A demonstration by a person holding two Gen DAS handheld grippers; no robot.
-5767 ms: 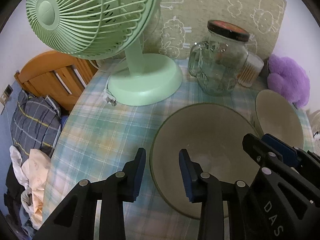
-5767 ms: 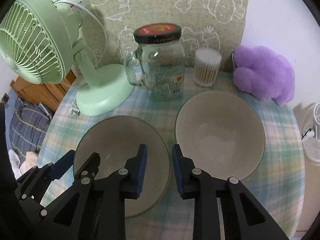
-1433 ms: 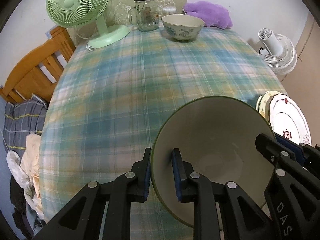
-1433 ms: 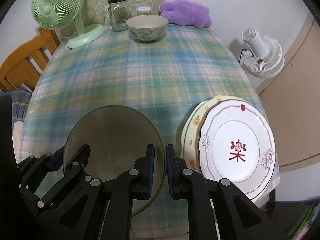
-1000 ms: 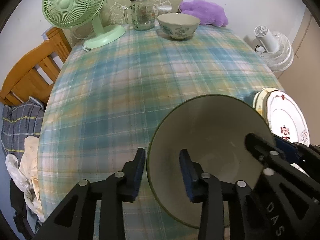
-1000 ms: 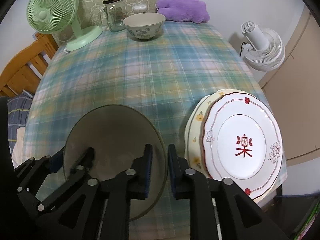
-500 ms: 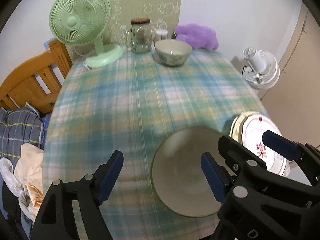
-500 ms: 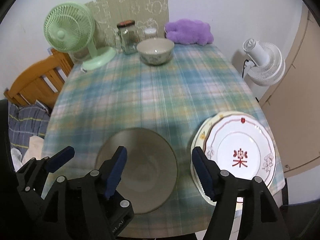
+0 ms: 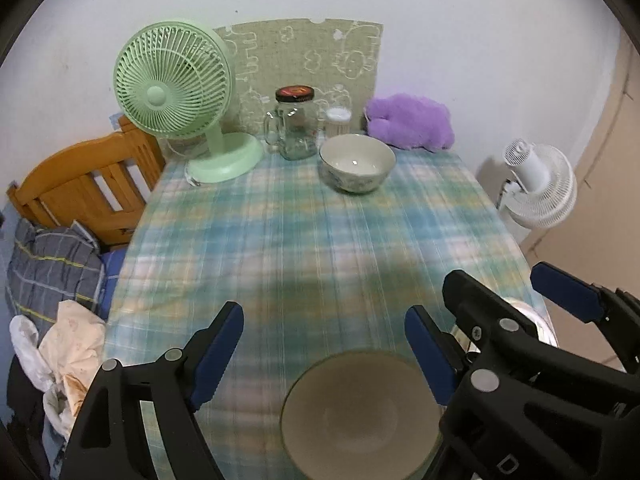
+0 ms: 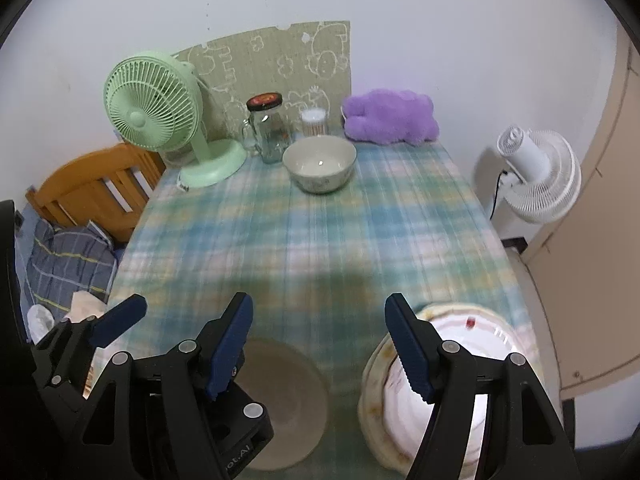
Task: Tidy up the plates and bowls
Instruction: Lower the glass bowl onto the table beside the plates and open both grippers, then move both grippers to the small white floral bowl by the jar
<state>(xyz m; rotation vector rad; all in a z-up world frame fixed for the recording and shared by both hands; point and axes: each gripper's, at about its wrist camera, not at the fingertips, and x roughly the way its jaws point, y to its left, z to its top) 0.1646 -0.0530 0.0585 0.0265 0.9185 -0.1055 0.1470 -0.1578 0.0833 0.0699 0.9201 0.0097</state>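
Observation:
A beige bowl (image 9: 356,412) sits on the plaid tablecloth at the near edge; it also shows in the right wrist view (image 10: 288,396). Two stacked plates (image 10: 472,344) lie to its right, the top one white with red marks. A second bowl (image 9: 357,168) with a flower pattern stands at the far end; it also shows in the right wrist view (image 10: 320,164). My left gripper (image 9: 324,352) is wide open and empty above the near bowl. My right gripper (image 10: 320,340) is wide open and empty between the near bowl and the plates.
At the table's far end stand a green desk fan (image 9: 176,96), a glass jar with a black lid (image 9: 294,124), a cotton-swab tub (image 10: 314,122) and a purple plush (image 9: 412,126). A wooden chair (image 9: 80,188) is at the left, a white fan (image 10: 536,172) at the right.
Both grippers let go of the near bowl, opened wide and pulled back and up. The bowl now rests on the table beside the plates.

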